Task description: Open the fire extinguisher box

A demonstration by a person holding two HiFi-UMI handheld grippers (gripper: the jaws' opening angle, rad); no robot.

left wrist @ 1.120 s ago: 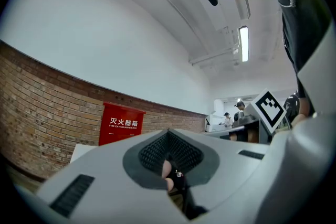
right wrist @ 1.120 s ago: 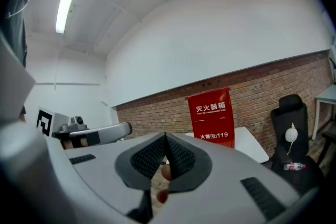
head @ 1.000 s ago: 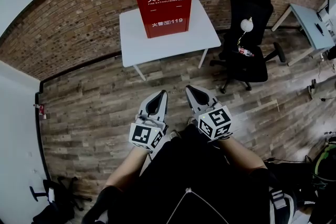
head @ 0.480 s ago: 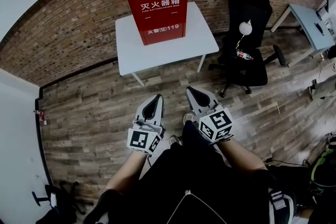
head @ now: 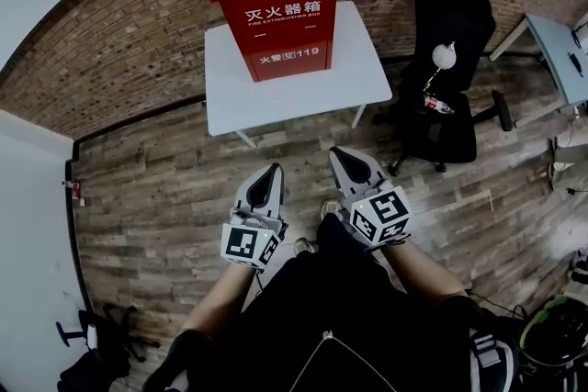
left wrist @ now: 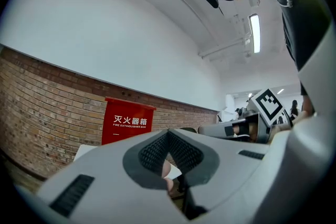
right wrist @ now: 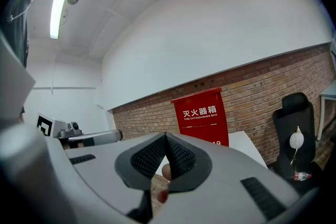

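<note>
A red fire extinguisher box (head: 276,9) with white lettering stands closed on a white table (head: 358,73) against a brick wall. It also shows ahead in the left gripper view (left wrist: 127,121) and the right gripper view (right wrist: 202,115). My left gripper (head: 273,172) and right gripper (head: 337,155) are held side by side over the wooden floor, well short of the table. Both are shut with nothing in them, jaw tips meeting.
A black office chair (head: 450,87) with a bottle and a white bulb-like object on it stands right of the table. A pale desk (head: 560,50) is at far right. Bags lie on the floor at lower left (head: 92,353).
The box and table have come slightly nearer and larger in the head view as I moved toward them. Both grippers kept their shut pose in front of my body.
</note>
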